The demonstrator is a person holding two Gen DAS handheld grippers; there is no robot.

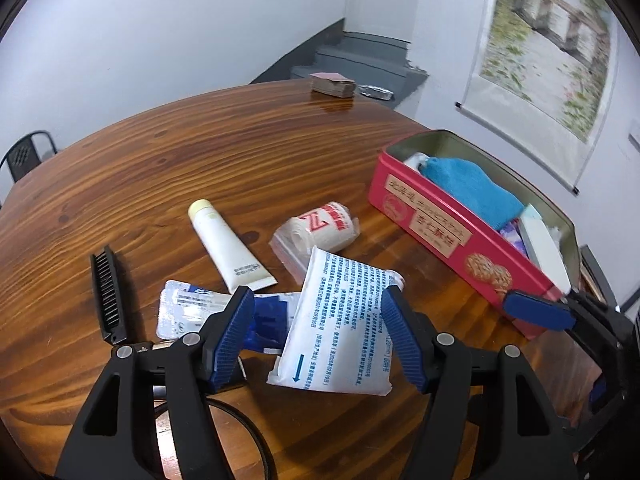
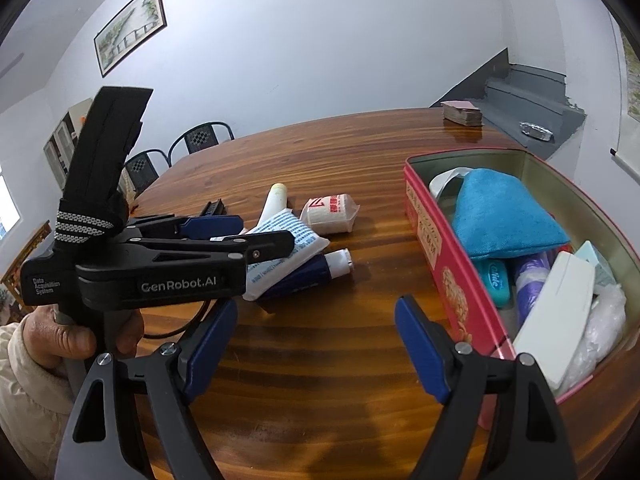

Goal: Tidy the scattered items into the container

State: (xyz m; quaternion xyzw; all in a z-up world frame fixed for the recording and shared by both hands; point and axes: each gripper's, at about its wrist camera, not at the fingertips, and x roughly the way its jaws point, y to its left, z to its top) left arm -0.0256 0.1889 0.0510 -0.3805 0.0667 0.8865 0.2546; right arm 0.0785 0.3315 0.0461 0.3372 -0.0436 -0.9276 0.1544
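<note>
Packet [image 1: 340,320], white with blue print, sits between the spread left gripper [image 1: 316,334] pads, leaning on a blue tube [image 1: 268,316]; contact with the pads cannot be told. Right gripper [image 2: 316,344] stands spread and empty beside the red tin [image 2: 440,256], which holds a blue cloth [image 2: 504,216], a purple roll [image 2: 528,284] and a white case [image 2: 556,316].

Open red tin [image 1: 460,240] part-filled; white printed packet [image 1: 340,320], tube [image 1: 228,244], bandage roll [image 1: 324,226] scattered beside.
</note>
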